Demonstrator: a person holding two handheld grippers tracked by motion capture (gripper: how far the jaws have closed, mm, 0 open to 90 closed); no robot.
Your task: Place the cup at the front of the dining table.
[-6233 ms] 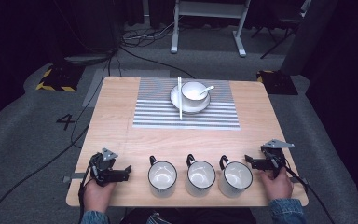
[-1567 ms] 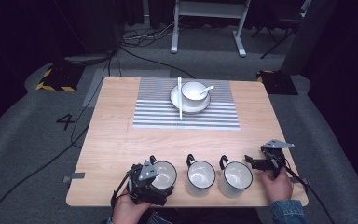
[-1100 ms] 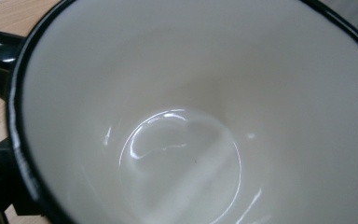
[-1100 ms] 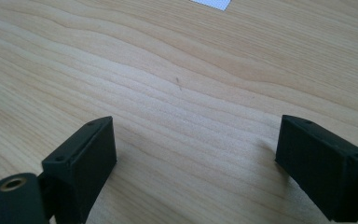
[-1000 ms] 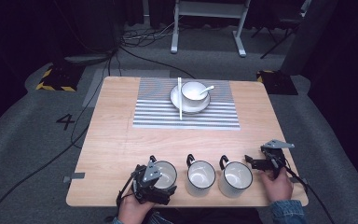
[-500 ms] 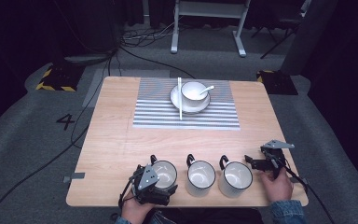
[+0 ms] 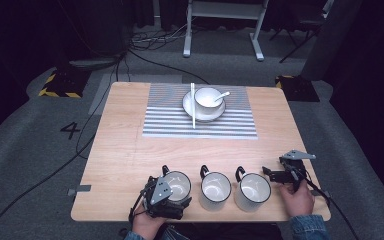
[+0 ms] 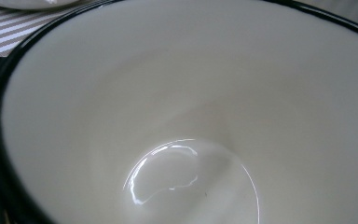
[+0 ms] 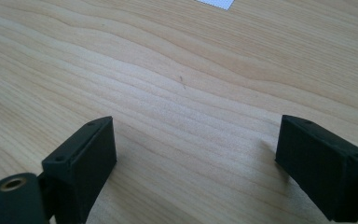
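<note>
Three white mugs with black rims stand in a row near the table's front edge: left mug point(image 7: 178, 184), middle mug point(image 7: 215, 189), right mug point(image 7: 254, 190). My left gripper point(image 7: 174, 201) is pressed up against the near side of the left mug. In the left gripper view the mug's empty white inside point(image 8: 191, 93) sits very close, and the jaws are hidden by it. My right gripper point(image 7: 269, 173) rests on the table just right of the right mug. It stands open point(image 9: 193, 154) over bare wood with nothing between the jaws.
A grey striped mat point(image 7: 170, 120) lies at the far middle of the wooden table point(image 7: 125, 145). On it is a white plate point(image 7: 203, 107) with a bowl point(image 7: 208, 97), a spoon point(image 7: 221, 95) and chopsticks point(image 7: 192, 105). The floor around holds cables.
My left gripper came from the front left corner over to the left mug and has crept slightly closer to it. The right gripper and the mugs have stayed put.
</note>
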